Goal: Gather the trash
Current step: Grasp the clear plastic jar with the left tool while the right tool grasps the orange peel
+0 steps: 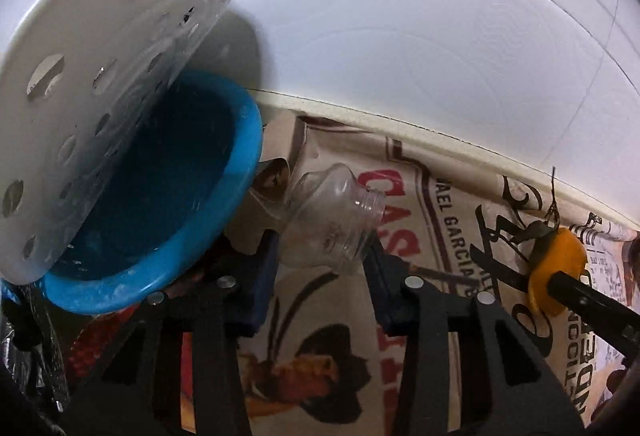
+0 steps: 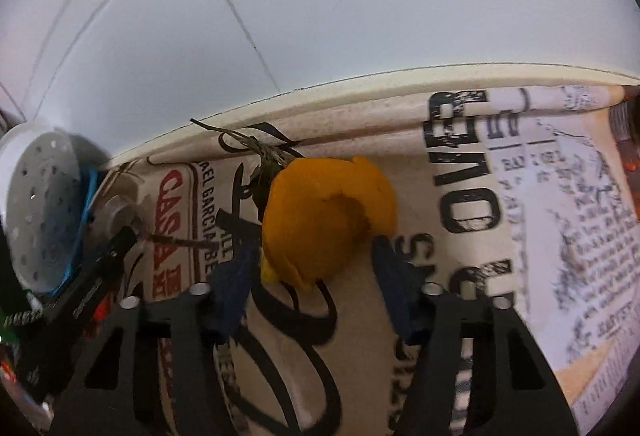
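Bottle (image 1: 332, 220) clamped in left gripper (image 1: 320, 260); right gripper (image 2: 316, 252) spread wide around orange peel (image 2: 324, 220).

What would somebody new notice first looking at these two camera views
Probably the orange peel, bright between the right gripper's open fingers on the printed tablecloth. Next, the clear plastic bottle held in the left gripper, beside a blue bowl half covered by a white perforated disc.
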`<state>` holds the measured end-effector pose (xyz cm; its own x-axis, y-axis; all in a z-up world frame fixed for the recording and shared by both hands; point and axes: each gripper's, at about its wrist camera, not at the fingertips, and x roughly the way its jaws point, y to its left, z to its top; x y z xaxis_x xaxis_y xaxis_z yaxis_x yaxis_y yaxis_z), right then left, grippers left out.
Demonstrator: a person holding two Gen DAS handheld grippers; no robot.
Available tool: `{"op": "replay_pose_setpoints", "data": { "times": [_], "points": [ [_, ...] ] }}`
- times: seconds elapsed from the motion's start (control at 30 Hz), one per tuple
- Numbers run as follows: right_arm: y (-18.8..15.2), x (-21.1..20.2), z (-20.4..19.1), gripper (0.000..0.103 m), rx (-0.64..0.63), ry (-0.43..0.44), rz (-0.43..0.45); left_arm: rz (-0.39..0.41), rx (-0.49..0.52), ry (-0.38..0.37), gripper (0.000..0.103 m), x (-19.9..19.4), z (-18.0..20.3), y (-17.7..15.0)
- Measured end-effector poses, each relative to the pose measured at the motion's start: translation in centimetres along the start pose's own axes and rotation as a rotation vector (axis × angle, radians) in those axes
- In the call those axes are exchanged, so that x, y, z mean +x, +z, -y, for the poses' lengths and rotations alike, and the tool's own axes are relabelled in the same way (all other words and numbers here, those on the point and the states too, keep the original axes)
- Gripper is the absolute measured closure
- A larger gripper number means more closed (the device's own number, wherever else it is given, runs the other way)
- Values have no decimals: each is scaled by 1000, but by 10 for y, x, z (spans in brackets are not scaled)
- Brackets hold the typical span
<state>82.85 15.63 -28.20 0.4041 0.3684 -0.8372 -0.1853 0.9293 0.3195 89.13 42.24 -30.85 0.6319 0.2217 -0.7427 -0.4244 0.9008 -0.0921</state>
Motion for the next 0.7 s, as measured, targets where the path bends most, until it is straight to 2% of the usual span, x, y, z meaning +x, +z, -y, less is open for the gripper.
{"op": "replay_pose_setpoints", "data": {
  "times": [0.13,0.2,0.43,0.7],
  "points": [
    [-1,-3,-6,83,-13,15,16,5,-31,-9,63,-5,-4,-1],
    [-2,-6,-10,88,-33,11,18,13,-43,-20,63,-12,-8,-3],
    [-16,-44,-3,92,-52,50,37,29,5,-45,63,-49,-3,-18],
    [-43,-121,22,93,-76,77,84,37,95,-83,63,-120,25,-39]
  ]
}}
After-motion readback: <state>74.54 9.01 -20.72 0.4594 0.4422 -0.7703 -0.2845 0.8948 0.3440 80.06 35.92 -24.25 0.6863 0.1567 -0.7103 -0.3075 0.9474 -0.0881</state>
